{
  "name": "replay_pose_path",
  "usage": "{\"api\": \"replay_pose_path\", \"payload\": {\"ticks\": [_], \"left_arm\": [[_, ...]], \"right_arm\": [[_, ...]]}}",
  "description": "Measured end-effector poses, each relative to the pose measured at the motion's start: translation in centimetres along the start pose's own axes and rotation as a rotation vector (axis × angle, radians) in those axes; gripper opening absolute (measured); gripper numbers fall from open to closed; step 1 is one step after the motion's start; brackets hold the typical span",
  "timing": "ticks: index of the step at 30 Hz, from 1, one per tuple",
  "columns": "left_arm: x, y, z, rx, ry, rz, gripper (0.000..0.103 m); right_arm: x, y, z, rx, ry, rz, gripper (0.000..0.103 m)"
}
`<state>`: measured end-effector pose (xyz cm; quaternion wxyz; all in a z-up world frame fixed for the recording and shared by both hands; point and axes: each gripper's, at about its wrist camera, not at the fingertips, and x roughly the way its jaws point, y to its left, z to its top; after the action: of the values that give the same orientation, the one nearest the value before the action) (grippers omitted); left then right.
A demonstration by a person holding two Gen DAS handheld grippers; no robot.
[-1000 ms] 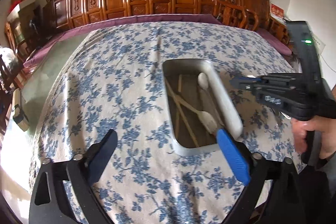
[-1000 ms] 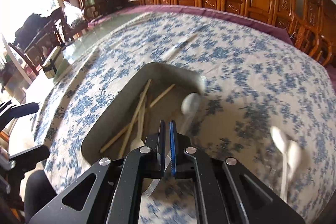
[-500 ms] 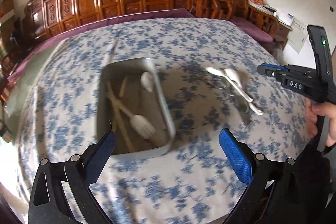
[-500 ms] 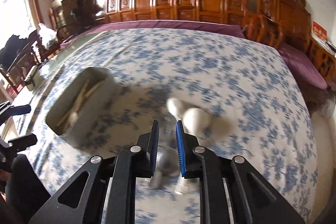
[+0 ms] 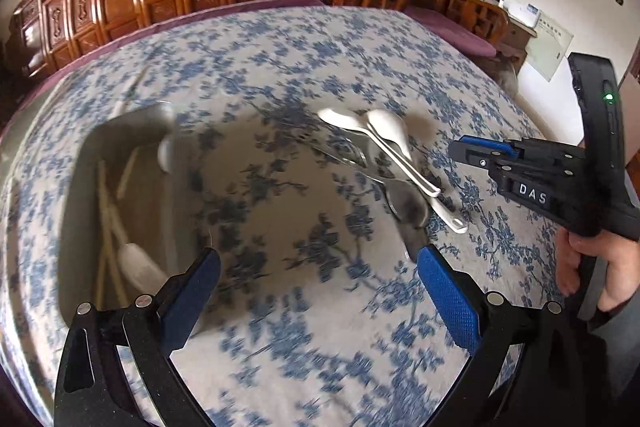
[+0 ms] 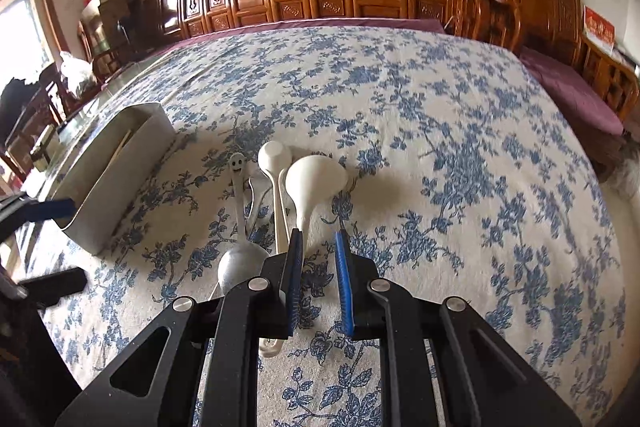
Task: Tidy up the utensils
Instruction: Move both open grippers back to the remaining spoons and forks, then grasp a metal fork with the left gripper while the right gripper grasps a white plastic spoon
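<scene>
— Where do my fingers stand?

— My right gripper [image 6: 318, 259] is parted a little, nothing pinched. The big white spoon [image 6: 316, 179] lies just ahead, handle running back beside my left pad.

— And the other?

— My left gripper [image 5: 320, 279] is spread wide, farther off; the bin [image 5: 120, 131] lies to its left.

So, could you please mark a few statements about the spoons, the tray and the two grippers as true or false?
1. The white spoons lie on the tablecloth, outside the tray. True.
2. The tray holds no utensils. False: chopsticks and a white spoon lie in it.
3. The left gripper stands wide open, holding nothing. True.
4. The right gripper is clamped on the metal spoon. False: its jaws stand slightly apart, gripping nothing; that spoon lies beside them.
</scene>
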<state>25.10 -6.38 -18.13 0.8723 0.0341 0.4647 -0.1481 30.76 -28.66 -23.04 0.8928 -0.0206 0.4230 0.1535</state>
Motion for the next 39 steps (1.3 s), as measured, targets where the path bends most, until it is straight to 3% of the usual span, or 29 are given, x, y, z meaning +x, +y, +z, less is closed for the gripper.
{"api": "replay_pose_path", "payload": {"ticks": [3,11,14,18,25,27,39], "left_arm": [[1.8,-0.9,0.6,-0.002,0.017,-0.006,0.095],[5.1,-3.1,2.4,0.021,0.029,-0.035,0.095],[5.7,-3.7,2.9,0.022,0.023,-0.083,0.094],[6.2,-4.7,3.3,0.047,0.029,-0.102,0.075],[7.9,-5.2,3.0,0.035,0.07,-0.108,0.061],[8.2,-5.5,2.8,0.035,0.078,-0.111,0.041],[7.6,-6.4,3.2,0.027,0.07,-0.087,0.026]], "right_arm": [[0.6,-0.6,-0.3,0.017,0.023,0.013,0.018],[1.0,-1.7,0.2,-0.036,0.007,-0.052,0.018],[0.8,-2.6,0.3,-0.005,-0.001,-0.051,0.018],[0.7,-3.4,0.5,0.01,-0.006,-0.069,0.018],[0.6,-3.1,0.5,0.006,-0.015,-0.07,0.018],[0.6,-3.1,0.5,0.011,-0.015,-0.067,0.018],[0.2,-3.5,0.1,0.038,-0.023,-0.081,0.018]]}}
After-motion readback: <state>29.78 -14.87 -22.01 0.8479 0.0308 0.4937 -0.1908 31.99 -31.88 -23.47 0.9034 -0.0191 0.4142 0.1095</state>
